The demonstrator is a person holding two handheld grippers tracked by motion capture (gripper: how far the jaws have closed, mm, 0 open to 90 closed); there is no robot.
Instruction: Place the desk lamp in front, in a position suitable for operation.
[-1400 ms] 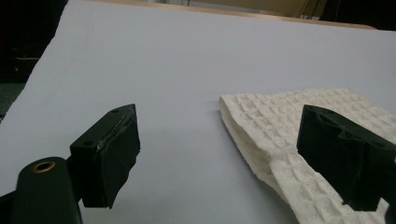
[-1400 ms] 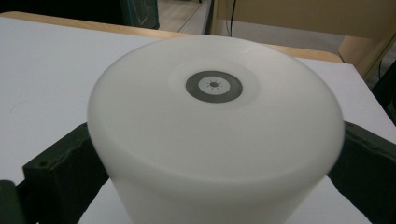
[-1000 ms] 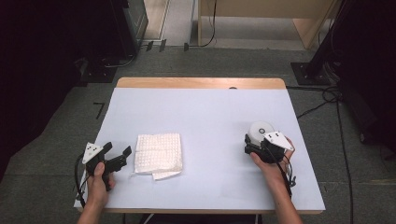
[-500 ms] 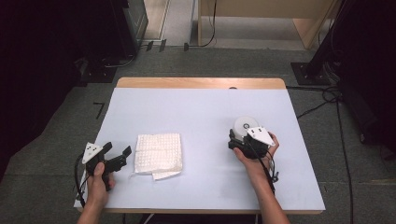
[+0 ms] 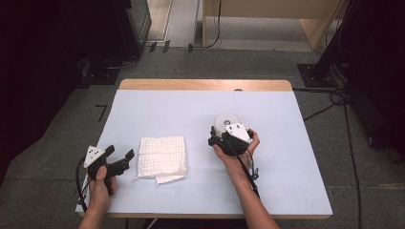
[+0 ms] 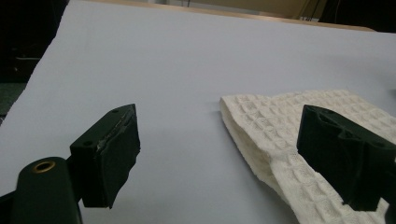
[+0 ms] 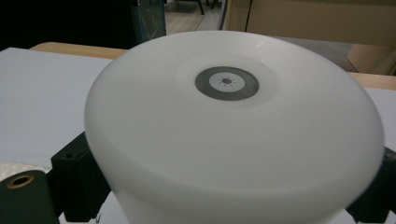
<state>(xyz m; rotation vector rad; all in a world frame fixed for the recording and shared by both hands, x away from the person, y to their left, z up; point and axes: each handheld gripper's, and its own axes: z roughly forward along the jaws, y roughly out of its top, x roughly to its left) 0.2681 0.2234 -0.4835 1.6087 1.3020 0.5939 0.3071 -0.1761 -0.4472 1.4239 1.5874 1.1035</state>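
A folded white waffle-textured cloth (image 5: 161, 156) lies on the pale table (image 5: 167, 109) at front left. Just left of it my left gripper (image 5: 120, 155) rests low in a hand, jaws apart. In the left gripper view the jaws of this left gripper (image 6: 219, 135) stand wide with bare table between them, and the cloth (image 6: 299, 130) lies by the right jaw. My right gripper (image 5: 220, 133) is shut on a white round domed object (image 5: 225, 119) right of centre. In the right gripper view that object (image 7: 233, 121), with a grey ring on top, sits between the jaws of the right gripper (image 7: 224, 191).
A wooden edge (image 5: 205, 85) runs along the table's far side. Beyond it are grey floor, cables and dark equipment (image 5: 138, 24). Bare table surface lies between the cloth and the right hand (image 5: 236, 157).
My right gripper has carried the white round object leftward, from near the right edge toward the middle. The left gripper and the cloth have stayed put.
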